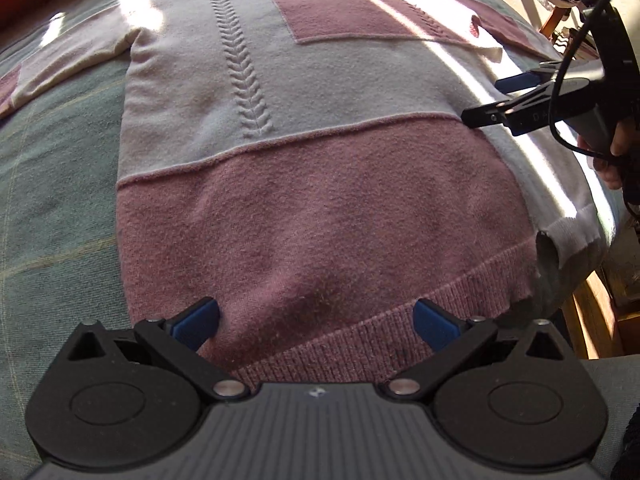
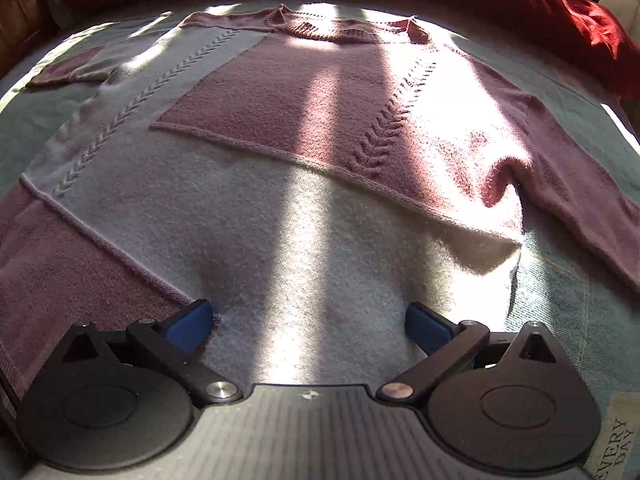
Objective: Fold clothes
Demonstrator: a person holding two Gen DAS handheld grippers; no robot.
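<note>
A pink and cream knit sweater [image 1: 304, 168] lies flat on a bed, face up, both sleeves spread sideways. My left gripper [image 1: 316, 320] hovers open just above its ribbed hem [image 1: 400, 328], nothing between its blue pads [image 1: 198, 322]. In the left wrist view the right gripper [image 1: 496, 100] hangs over the sweater's right edge, held by a hand [image 1: 612, 152]. From the right wrist view, my right gripper [image 2: 308, 322] stands open over the cream band of the sweater [image 2: 304, 220], close to the cloth. The neckline [image 2: 336, 32] lies at the far side.
A pale green checked bedspread [image 1: 56, 200] lies under the sweater. A red blanket [image 2: 520, 4] is bunched along the far side of the bed. The wooden bed frame [image 1: 596, 316] shows at the right. Sunlight stripes cross the cloth.
</note>
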